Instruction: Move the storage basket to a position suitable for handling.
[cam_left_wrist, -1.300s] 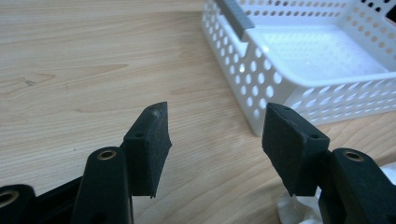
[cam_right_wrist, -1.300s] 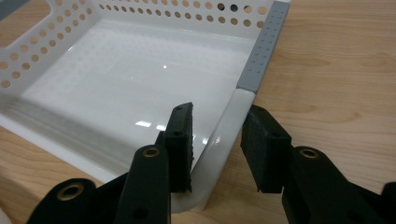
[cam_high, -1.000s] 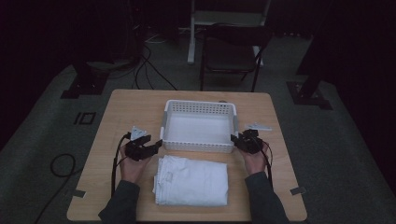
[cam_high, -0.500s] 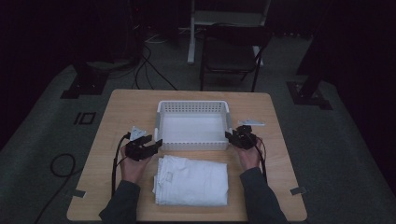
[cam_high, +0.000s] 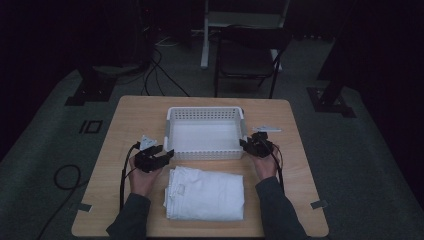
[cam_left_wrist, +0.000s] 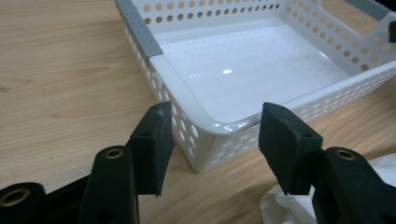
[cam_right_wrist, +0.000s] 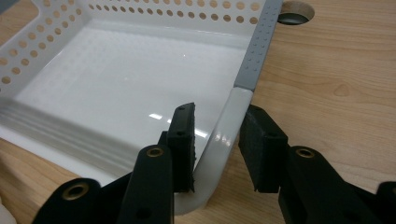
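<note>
basket (cam_high: 205, 134) centre of high view, empty | right gripper (cam_right_wrist: 215, 140) clamps its near corner rim | left gripper (cam_left_wrist: 212, 130) jaws just reopened, straddling other corner, unpressed | light, stiff, glossy (slippery) — you grip rims.

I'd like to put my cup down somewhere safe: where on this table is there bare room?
Bare wood lies left of the white basket out to the table edge, and along the far edge behind it. It is crowded near the front: the folded white cloth, left gripper and right gripper sit at the basket's near corners.
</note>
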